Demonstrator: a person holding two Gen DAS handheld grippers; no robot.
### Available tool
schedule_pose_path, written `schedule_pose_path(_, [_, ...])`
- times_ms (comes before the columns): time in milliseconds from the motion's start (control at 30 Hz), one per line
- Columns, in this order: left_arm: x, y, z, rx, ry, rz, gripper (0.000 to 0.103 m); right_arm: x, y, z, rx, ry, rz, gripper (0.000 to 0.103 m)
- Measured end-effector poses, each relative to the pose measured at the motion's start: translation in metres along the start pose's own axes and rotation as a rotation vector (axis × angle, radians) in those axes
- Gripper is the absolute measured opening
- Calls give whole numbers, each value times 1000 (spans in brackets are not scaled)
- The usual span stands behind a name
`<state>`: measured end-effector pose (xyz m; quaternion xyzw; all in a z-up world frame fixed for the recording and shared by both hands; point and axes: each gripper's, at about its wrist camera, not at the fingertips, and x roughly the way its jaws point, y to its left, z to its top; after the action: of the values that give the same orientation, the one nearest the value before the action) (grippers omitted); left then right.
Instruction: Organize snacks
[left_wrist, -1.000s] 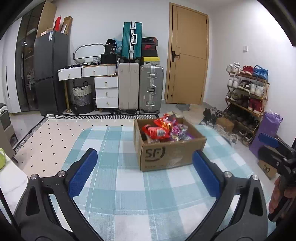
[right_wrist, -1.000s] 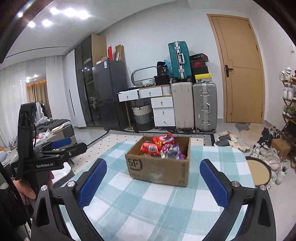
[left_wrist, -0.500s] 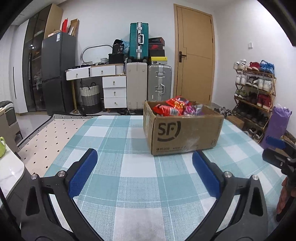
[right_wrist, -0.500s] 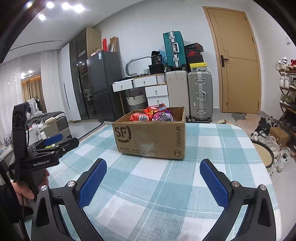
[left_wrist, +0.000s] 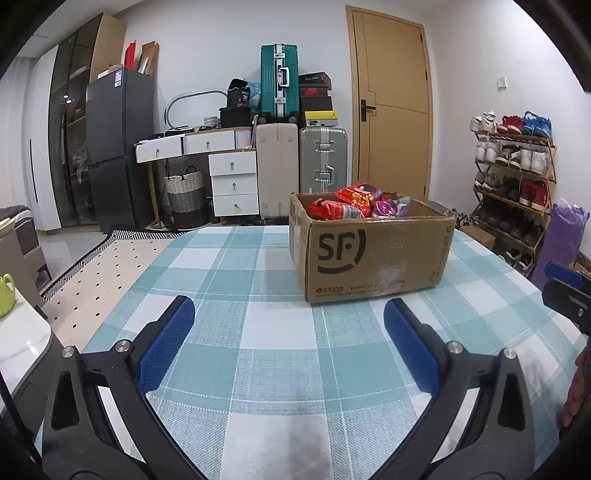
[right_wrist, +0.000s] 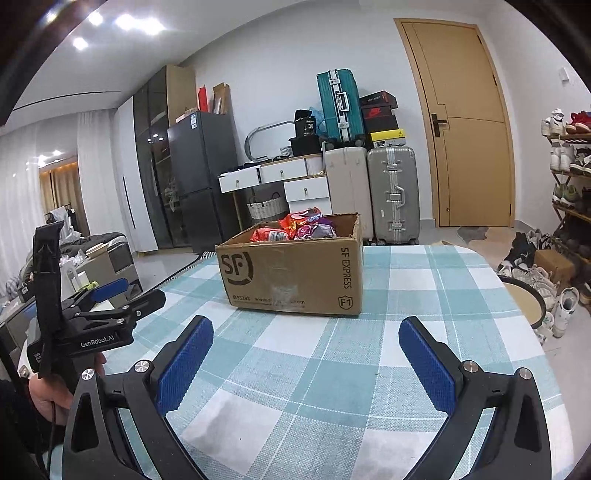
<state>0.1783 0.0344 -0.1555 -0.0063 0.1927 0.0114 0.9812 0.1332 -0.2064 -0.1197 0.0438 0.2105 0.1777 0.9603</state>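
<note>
1. Lowered quite a bit since a second ago: both cameras are now sat much closer to the surface (left_wrist: 280, 332), so the cardboard box (left_wrist: 373, 254) is seen side-on instead of from above.
2. Nearest, the left tool (left_wrist: 288, 334) is held spread wide over the checked cloth, nothing gripped between its blue pads.
3. Same for the right tool (right_wrist: 306, 350): spread wide, nothing held, hovering over the cloth short of the box.
4. From the right wrist view, the left tool is seen off to the left side, gripped by a hand (right_wrist: 55, 391).
5. Further on, the box is parked on the surface, well apart from both tools, "SF" logo facing the cameras.
6. The snack bags (left_wrist: 354, 205) are piled inside the box, red and purple packets poking above the rim.
7. Way at the back, suitcases (left_wrist: 301, 173) are stacked against the wall beside a wooden door (left_wrist: 391, 122).
</note>
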Motion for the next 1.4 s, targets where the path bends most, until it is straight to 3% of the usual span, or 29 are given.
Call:
schedule_pose_path(933, [-14,-5,2,31,-20,-50,102,-2,2,2,-19,-4,-7,103])
schedule_pose_path(1400, [-12,-2,0,26,-17,-34,102,-3,2,2,-17,-8,-9,103])
